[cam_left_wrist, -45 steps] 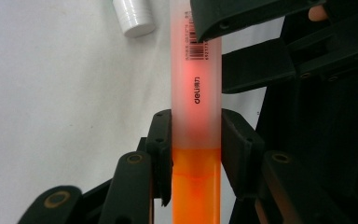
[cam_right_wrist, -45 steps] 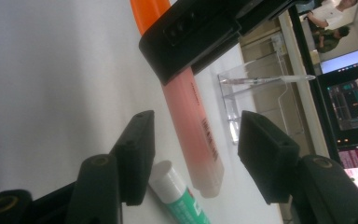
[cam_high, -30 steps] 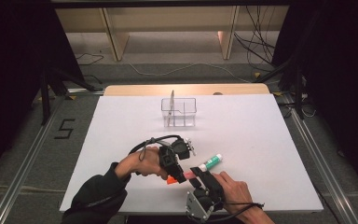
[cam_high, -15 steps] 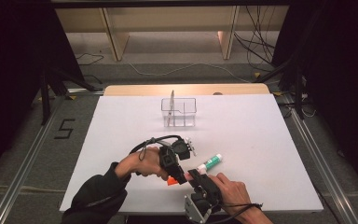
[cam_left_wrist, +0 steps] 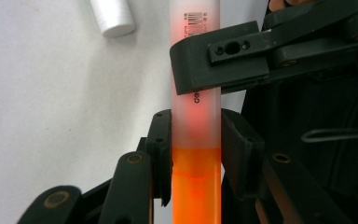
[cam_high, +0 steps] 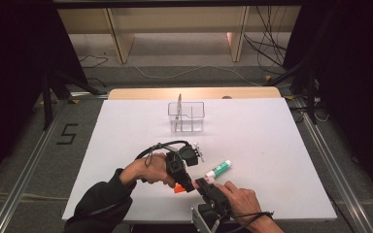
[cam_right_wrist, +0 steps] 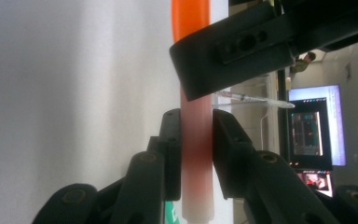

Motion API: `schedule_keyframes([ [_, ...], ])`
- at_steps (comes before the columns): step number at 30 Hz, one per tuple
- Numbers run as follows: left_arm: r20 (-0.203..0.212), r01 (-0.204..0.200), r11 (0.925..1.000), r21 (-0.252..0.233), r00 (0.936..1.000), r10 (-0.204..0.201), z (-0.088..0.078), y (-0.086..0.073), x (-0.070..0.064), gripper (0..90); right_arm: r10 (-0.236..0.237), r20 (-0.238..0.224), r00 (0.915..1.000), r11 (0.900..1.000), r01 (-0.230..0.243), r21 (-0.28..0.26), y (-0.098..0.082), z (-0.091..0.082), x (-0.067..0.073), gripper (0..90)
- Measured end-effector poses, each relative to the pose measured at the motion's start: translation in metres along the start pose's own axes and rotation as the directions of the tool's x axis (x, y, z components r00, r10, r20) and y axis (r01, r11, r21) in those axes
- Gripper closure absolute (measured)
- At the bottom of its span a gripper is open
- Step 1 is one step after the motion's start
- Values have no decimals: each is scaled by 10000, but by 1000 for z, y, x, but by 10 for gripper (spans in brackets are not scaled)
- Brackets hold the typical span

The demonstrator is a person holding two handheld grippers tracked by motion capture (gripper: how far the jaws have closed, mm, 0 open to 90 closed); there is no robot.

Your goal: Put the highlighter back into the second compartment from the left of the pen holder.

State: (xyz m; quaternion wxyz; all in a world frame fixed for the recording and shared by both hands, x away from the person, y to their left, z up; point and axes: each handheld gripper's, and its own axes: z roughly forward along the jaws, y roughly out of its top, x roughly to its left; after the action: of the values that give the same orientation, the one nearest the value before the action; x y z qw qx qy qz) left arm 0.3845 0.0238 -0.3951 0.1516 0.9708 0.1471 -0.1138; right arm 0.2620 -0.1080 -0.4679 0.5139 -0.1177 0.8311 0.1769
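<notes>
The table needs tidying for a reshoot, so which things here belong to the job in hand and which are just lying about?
In the job:
orange-capped marker
left tool, clamped on it
right tool, clamped on it

Lying about:
green-and-white tube
clear plastic organizer
</notes>
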Motion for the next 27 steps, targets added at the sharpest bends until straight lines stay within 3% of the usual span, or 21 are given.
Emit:
schedule_keyframes([
  [6, 156, -15, 10000, 35, 9999, 14, -1, -1, 1, 644, -118, -79, 9999, 9999, 117, -54, -1, -1, 1, 771],
  [8, -54, 35, 9999, -129, 10000, -35, -4, -2, 0, 535, -189, -167, 9997, 9998, 190, 24, -2, -1, -1, 771],
  [12, -301, -22, 9977, -680, 9995, 2, -15, -8, -1, 369, 139, -137, 9998, 9998, -137, 146, -10, -1, -3, 772],
  [13, -445, 78, 9956, -937, 9989, -120, -19, -11, -2, 338, 243, -193, 9995, 9996, -240, 160, -13, -1, -6, 771],
  [14, -555, 116, 9929, -1183, 9983, -183, -22, -13, -1, 319, 687, -224, 9974, 9973, -681, 262, -16, -2, -5, 771],
  [15, -679, 275, 9878, -1535, 9970, -383, -25, -16, 0, 296, 680, -292, 9973, 9975, -673, 230, -20, -2, -8, 772],
  [18, -959, 455, 9705, -2366, 9929, -699, -34, -26, 1, 264, 1500, -470, 9876, 9885, -1488, 277, -30, -2, -13, 771],
  [20, -1296, 357, 9599, -2782, 9888, -743, -37, -33, 1, 238, 2137, -610, 9750, 9768, -2122, 301, -36, -2, -18, 772],
  [22, -1482, 442, 9469, -3184, 9843, -958, -38, -41, 2, 225, 2944, -696, 9531, 9557, -2933, 259, -44, -1, -23, 771],
  [26, -1822, 500, 9094, -4130, 9738, -1363, -36, -54, 3, 203, 4631, -1109, 8793, 8859, -4632, 263, -58, 0, -36, 771],
  [27, -1948, 482, 8954, -4426, 9696, -1484, -35, -58, 2, 200, 5081, -1265, 8519, 8598, -5104, 167, -62, 1, -39, 771],
])
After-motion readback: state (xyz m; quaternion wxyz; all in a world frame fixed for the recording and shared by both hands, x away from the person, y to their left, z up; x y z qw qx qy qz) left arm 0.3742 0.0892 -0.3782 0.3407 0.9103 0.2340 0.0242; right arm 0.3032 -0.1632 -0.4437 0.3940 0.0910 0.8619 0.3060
